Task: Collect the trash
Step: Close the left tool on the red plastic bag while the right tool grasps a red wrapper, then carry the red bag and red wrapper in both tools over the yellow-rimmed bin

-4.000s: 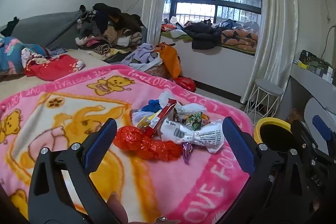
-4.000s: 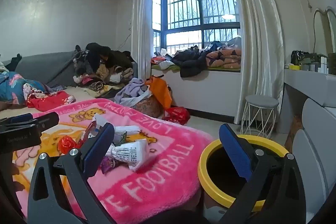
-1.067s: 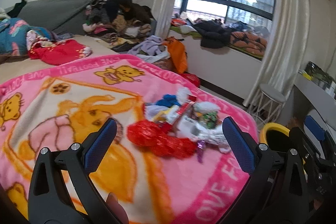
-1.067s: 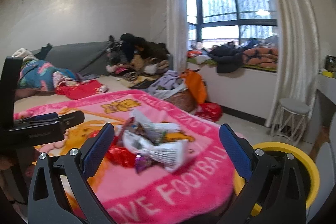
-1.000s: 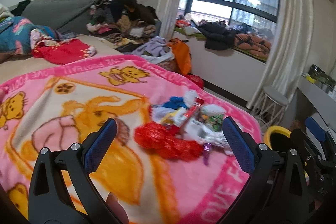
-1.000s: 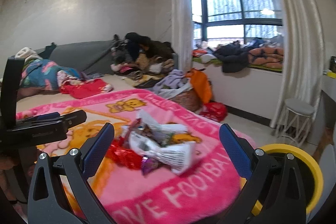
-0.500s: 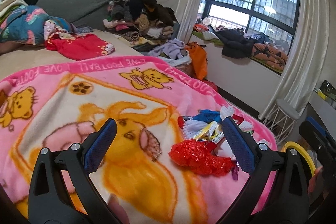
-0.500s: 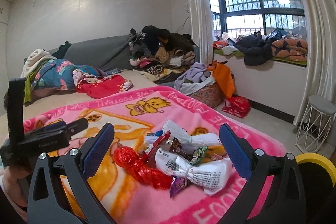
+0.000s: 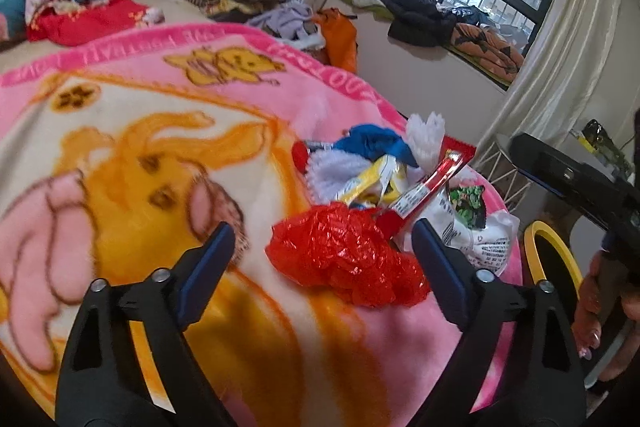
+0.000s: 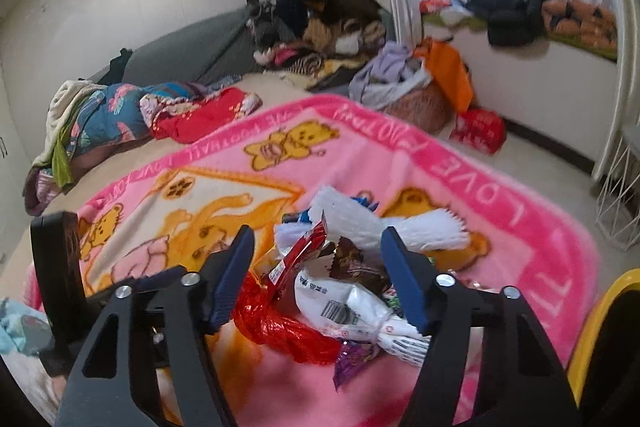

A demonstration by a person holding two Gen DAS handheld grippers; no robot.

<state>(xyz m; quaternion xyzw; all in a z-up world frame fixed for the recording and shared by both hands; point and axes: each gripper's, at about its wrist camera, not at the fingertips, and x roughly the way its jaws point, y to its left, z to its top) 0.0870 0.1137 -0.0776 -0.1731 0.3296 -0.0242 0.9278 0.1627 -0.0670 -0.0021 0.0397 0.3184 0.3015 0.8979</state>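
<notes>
A pile of trash lies on the pink teddy-bear blanket (image 9: 140, 147). It holds a crumpled red plastic bag (image 9: 344, 255), a white printed wrapper (image 10: 352, 311), a red snack packet (image 10: 298, 259), yellow and blue wrappers (image 9: 368, 163) and white tissue (image 10: 384, 223). My left gripper (image 9: 320, 247) is open, with the red bag between its fingers. My right gripper (image 10: 316, 263) is open just above the wrappers, which sit between its fingers. A yellow-rimmed black bin (image 9: 552, 259) stands past the blanket's right edge; it also shows in the right wrist view (image 10: 600, 339).
Heaps of clothes (image 10: 320, 23) and a grey headboard are at the far side. A basket of laundry (image 10: 416, 95) and a red bag (image 10: 478, 131) sit on the floor. A white wire stool (image 10: 620, 195) stands by the curtain. Bedding (image 10: 120, 119) lies at the far left.
Both grippers have moved in close over the trash pile. The left now straddles the red bag and the right straddles the wrappers, with its jaws narrower than before.
</notes>
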